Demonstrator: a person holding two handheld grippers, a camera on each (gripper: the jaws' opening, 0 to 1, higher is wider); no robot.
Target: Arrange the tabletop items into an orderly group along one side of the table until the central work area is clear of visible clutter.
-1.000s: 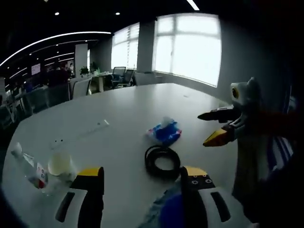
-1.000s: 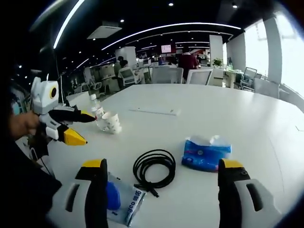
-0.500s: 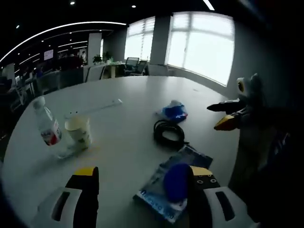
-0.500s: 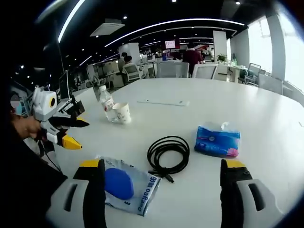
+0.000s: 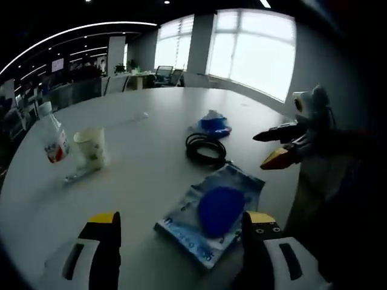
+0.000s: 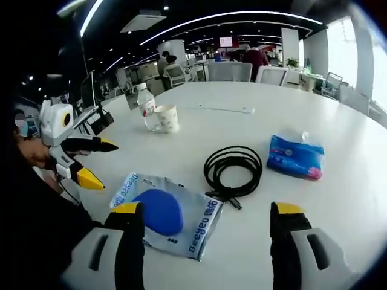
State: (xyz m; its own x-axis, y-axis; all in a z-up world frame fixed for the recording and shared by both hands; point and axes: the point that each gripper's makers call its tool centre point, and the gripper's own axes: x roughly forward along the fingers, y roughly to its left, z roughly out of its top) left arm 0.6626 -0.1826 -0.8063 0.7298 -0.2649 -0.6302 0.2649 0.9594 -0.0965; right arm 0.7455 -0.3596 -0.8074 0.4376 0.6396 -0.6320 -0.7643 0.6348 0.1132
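— Ahead of your left gripper (image 5: pixel 179 232), what lies on the table (image 5: pixel 139 175)?

— Your left jaws stand wide apart with nothing between them. Just beyond the right jaw a clear bag (image 5: pixel 211 211) lies flat, with a blue pad (image 5: pixel 219 207) inside it. Past the bag is a coiled black cable (image 5: pixel 205 148), and farther on a blue tissue pack (image 5: pixel 212 125). Off to your left stand a paper cup (image 5: pixel 90 147) and a bottle (image 5: pixel 52 136), close together, the bottle on the outer side.

— And your right gripper (image 6: pixel 204 223)?

— You hold it wide open too, gripping nothing. The bag (image 6: pixel 166 212) lies just past its left jaw, the pad (image 6: pixel 158 211) showing blue through the plastic. The cable (image 6: pixel 233 171) sits beyond, between the jaws' lines, one end touching or nearly touching the bag's edge. The pack (image 6: pixel 296 157) lies to the right of the cable, a little apart from it. The cup (image 6: pixel 167 118) and bottle (image 6: pixel 147 107) stand well ahead to the left, touching or almost so.

— Do you see each gripper from the other?

— Yes. In the left gripper view your right one (image 5: pixel 273 149) hangs off to the right, past the table edge, jaws parted. In the right gripper view your left one (image 6: pixel 94 162) hangs at the left with a hand (image 6: pixel 31 154) behind it, jaws also parted, beside the near edge of the table (image 6: pixel 338 193).
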